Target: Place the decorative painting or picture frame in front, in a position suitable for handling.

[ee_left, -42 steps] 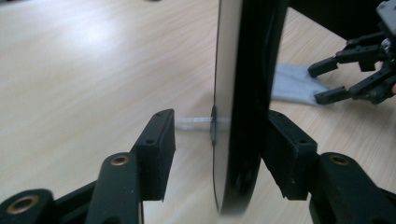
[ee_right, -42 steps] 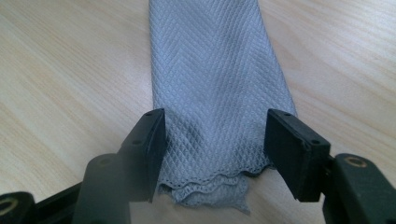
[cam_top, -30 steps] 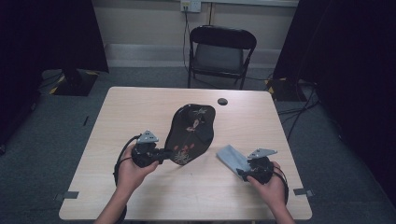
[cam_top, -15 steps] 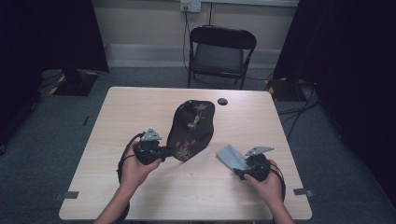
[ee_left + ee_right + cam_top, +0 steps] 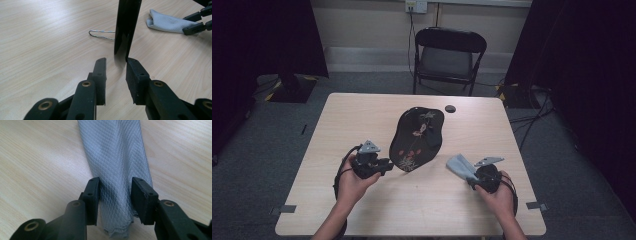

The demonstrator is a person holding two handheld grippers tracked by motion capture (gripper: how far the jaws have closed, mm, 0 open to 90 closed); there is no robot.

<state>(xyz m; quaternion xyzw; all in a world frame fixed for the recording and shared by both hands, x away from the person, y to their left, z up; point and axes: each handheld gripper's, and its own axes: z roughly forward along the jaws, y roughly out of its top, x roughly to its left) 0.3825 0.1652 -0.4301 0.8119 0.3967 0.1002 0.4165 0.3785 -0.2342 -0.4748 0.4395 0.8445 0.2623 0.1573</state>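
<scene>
1. Jaws, left gripper [image 5: 115, 72]: just been opening, plate [image 5: 418, 137] edge sits betw. pads, no squeeze.
2. Right gripper [image 5: 115, 195]: jaws just been closing, hugging cloth [image 5: 115, 152], which runs straight ahead.
3. Plate stands left of cloth.

- The plate [image 5: 418, 137] sits propped up around the middle of the table [image 5: 362, 120], and everything here is placed from it.
- Left gripper [image 5: 384, 165] is just left of the plate's near edge; in the left gripper view that edge stands right ahead of the jaws, past their tips.
- A wire stand [image 5: 101, 35] pokes out from behind the plate.
- The cloth [image 5: 459, 166] lies on the table right of the plate, a little nearer the person.
- Right gripper [image 5: 472, 179] is at the cloth's near end, cloth between its jaws.
- A small round thing [image 5: 450, 108] lies beyond the plate, to its right.
- A chair [image 5: 449, 57] stands behind the table, past the plate.
</scene>
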